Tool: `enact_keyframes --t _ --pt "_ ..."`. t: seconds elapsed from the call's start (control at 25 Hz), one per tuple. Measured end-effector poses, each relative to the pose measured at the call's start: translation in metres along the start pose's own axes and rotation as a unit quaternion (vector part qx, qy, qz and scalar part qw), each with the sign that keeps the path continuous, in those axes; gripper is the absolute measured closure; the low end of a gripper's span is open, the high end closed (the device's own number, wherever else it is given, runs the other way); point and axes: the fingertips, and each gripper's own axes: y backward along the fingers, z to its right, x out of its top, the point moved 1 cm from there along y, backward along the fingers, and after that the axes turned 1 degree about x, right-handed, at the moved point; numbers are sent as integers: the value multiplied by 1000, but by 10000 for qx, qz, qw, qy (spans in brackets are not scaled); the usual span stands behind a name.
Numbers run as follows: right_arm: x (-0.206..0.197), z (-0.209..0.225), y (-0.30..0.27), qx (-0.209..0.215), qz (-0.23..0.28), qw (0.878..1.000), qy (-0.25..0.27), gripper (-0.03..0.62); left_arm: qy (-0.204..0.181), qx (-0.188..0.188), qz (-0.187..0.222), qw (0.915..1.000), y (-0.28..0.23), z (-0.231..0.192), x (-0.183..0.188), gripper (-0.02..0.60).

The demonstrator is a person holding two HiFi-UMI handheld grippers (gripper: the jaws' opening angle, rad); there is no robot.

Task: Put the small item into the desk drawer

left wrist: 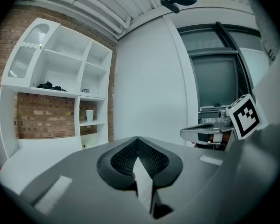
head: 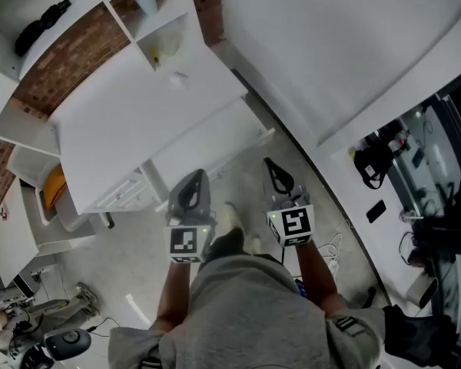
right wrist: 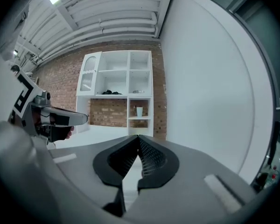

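Drawer [head: 207, 144] shut, nothing stowed; left gripper [head: 196, 179] and right gripper [head: 273, 167] clenched empty, short of bench [head: 138, 114]; all steps pending.

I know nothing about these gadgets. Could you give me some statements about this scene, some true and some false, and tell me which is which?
1. The left tongs and right tongs are both shut and empty. True.
2. A cup sits on the desk. False: the cup stands in the shelf unit.
3. A dark thing lies higher up in that unit. True.
4. The wall behind the unit is green. False: it is a brick wall.
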Motion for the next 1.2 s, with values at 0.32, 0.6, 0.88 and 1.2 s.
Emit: enact_keyframes --t 0.32,0.6,0.88,1.2 --pt "28 -6 -80 93 45 9999 69 591 57 56 117 9999 -45 -61 17 569" --pt "39 -9 -133 193 41 9996 204 591 95 204 230 9995 -65 -105 23 569" --pt "46 -16 -180 602 -59 9979 247 591 93 612 261 9977 -79 -143 20 569" --pt "52 3 -252 1216 -152 9920 310 591 252 1385 79 9900 -114 -176 12 569"
